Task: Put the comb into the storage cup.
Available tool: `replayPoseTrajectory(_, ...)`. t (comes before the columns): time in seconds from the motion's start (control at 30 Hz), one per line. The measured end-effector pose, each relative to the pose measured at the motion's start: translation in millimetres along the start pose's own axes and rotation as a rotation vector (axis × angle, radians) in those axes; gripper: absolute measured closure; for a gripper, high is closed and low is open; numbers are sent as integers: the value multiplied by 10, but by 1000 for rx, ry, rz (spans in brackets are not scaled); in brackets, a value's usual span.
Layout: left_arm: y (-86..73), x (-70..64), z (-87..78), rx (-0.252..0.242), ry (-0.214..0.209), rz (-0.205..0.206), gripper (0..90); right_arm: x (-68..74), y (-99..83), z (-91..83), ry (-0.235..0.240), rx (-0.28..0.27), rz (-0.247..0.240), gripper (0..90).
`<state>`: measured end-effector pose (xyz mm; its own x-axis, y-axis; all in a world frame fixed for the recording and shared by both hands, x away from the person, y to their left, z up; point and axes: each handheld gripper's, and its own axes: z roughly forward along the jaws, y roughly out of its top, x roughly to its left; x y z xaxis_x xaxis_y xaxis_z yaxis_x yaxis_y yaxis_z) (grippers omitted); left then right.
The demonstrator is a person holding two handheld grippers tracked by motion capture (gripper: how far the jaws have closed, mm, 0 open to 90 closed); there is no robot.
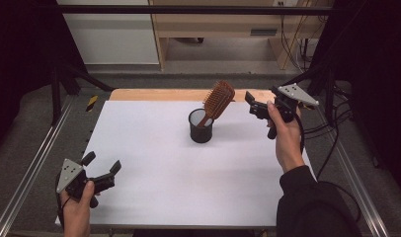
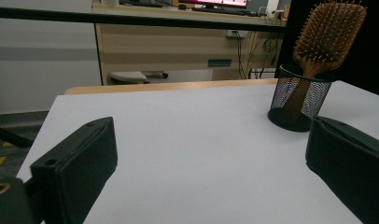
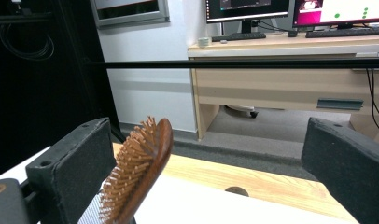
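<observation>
As seen from the high view, I am holding my left gripper (image 1: 102,165) released over the near left of the white tabletop (image 1: 154,173), while my right gripper (image 1: 253,104) is hovering released just right of the wooden hairbrush (image 1: 219,99) standing handle-down in the black mesh cup (image 1: 201,129). Left gripper view: brush (image 2: 328,35) and cup (image 2: 300,95) are sitting far right. Right gripper view: the brush head (image 3: 141,168) is leaning between my parted jaws, touching neither.

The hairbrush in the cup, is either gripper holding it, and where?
Neither. The hairbrush stands free in the mesh cup; the right gripper is open beside it, the left gripper open and empty.
</observation>
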<state>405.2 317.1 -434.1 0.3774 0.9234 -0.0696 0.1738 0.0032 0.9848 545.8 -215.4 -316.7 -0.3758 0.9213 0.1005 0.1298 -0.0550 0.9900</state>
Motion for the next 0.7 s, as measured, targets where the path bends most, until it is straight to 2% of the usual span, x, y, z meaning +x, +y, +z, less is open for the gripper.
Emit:
replayPoseTrajectory(0.23, -4, 3, -4, -1, 3, -2, 23, -58, -19, -126, 6, -14, -10, 30)
replayPoseTrajectory(0.5, -5, 6, -9, -3, 3, -2, 23, -103, -76, -314, 11, -17, -53, 25)
replayPoseTrajectory(0.7, -7, 9, -13, -6, 2, -4, 23, -144, -142, -450, 8, -13, -52, 23)
